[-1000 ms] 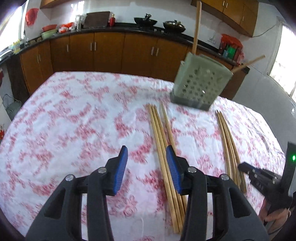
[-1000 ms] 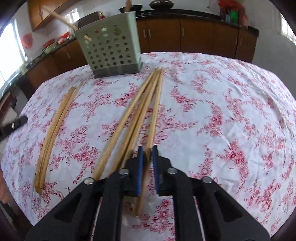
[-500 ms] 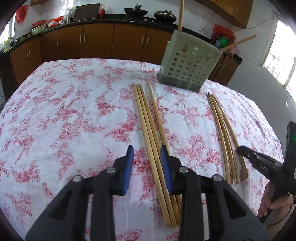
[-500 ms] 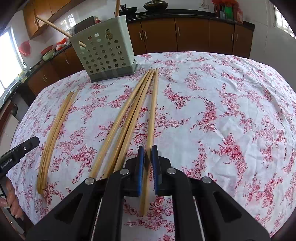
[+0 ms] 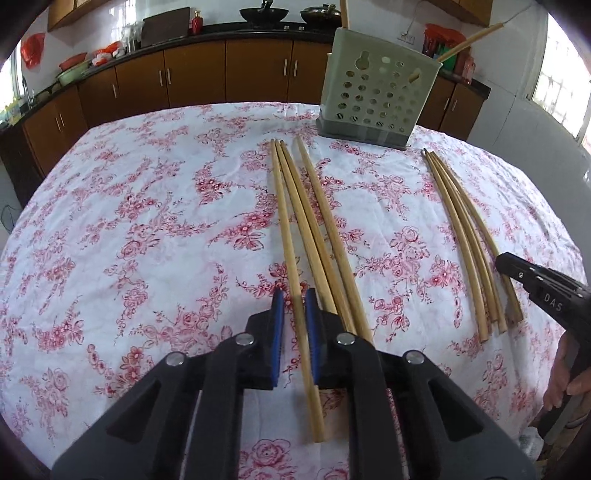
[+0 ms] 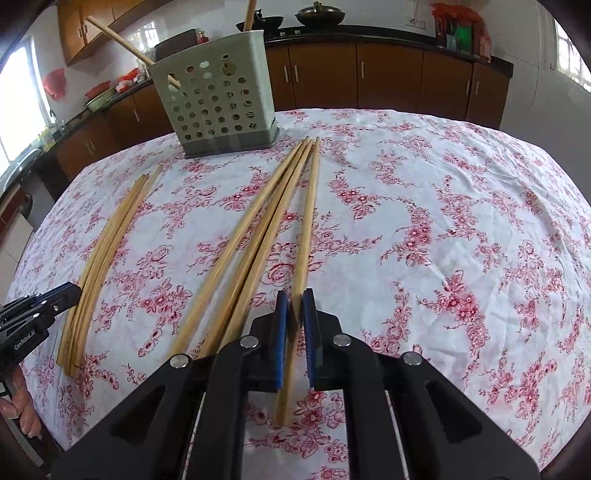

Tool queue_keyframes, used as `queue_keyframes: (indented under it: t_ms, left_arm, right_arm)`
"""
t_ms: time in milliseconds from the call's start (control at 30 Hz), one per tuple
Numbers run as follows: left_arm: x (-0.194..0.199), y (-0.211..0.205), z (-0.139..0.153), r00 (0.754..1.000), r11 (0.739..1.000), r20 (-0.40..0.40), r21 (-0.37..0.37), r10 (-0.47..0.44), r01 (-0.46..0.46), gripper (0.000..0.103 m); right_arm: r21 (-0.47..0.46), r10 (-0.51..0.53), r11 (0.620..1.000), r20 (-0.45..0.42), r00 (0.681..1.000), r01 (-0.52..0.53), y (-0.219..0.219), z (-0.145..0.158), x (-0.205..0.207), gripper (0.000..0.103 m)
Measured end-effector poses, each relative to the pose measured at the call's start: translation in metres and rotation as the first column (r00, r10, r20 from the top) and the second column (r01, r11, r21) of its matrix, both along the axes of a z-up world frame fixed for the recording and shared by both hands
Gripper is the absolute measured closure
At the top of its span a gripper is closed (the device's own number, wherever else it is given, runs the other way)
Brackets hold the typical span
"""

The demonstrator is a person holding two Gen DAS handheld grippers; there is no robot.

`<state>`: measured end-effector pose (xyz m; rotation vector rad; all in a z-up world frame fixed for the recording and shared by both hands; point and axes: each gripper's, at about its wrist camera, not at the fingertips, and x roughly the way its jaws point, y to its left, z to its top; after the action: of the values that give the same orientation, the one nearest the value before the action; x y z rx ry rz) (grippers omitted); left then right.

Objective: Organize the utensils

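Floral tablecloth [image 5: 147,221]: left gripper [image 5: 294,306] has just been closing, now clamped on leftmost chopstick [image 5: 286,236], tip hidden. Right gripper [image 6: 294,308] pinches rightmost chopstick [image 6: 308,221], contact probably firm. Holder [image 5: 376,92] upper right, top cropped.

A white tablecloth [image 5: 147,229] printed with red roses covers the worktop. Behind it runs a row of brown wooden cabinets [image 5: 192,77] under a dark counter [image 5: 229,31]. On that counter stand two black woks [image 5: 263,14], a small red bottle [image 5: 197,23] and a green basin [image 5: 72,75] (red things lie just beside it). Windows [image 6: 18,107] glare at the sides.
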<state>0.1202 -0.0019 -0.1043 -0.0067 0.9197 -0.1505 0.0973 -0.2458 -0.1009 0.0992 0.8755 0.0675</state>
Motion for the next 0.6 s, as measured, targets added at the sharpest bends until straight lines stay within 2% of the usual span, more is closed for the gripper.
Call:
queue_keyframes:
  t_ms: [67,267,400,600]
  left_arm:
    - [0.002,-0.001,-0.001,1.000,1.000,0.006,0.021,0.005,-0.005,0.094]
    - [0.028,0.019,0.000,0.998,0.998,0.007,0.019,0.064,-0.064,0.095]
    - [0.041,0.035,0.000,0.996,0.996,0.011,-0.008,0.093,-0.093,0.094]
    - [0.043,0.042,0.001,0.995,0.994,0.013,-0.037,0.100,-0.099,0.093]
  right_arm:
    - [-0.013,0.005,1.000,0.006,1.000,-0.005,0.001,0.000,0.000,0.093]
    - [-0.006,-0.067,0.998,0.013,0.998,0.068,-0.021,0.000,0.012,0.095]
    - [-0.007,-0.110,0.994,0.012,0.994,0.110,-0.033,0.001,0.019,0.095]
    - [-0.003,-0.111,0.994,0.010,0.994,0.111,-0.034,0.001,0.020,0.095]
